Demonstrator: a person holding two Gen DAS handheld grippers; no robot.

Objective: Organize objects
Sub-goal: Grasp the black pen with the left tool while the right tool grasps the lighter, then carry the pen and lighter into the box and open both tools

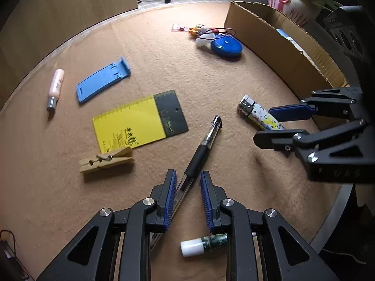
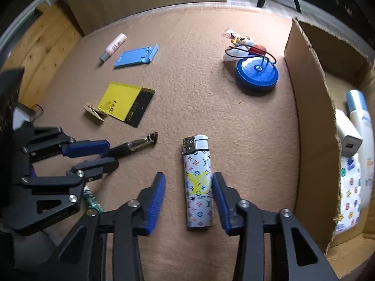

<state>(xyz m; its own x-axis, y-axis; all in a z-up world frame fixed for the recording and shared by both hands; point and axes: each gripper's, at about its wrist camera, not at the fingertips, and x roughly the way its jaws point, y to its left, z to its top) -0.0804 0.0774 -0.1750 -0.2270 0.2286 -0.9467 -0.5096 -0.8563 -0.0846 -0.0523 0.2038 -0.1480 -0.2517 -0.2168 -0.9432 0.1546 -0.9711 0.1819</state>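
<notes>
Fingers (image 1: 172,187) of our left gripper (image 1: 187,175) straddle the pen (image 1: 201,147) unpinched; our right gripper (image 2: 188,178), spread, straddles the lighter (image 2: 199,182).

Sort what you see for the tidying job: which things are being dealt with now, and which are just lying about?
In hand now:
- pen, between the left tool's pads
- lighter, between the right tool's pads
- cardboard box, already holding items

Lying about:
- yellow card
- clothespin
- blue stand
- pink tube
- blue tape measure
- potted plant
</notes>
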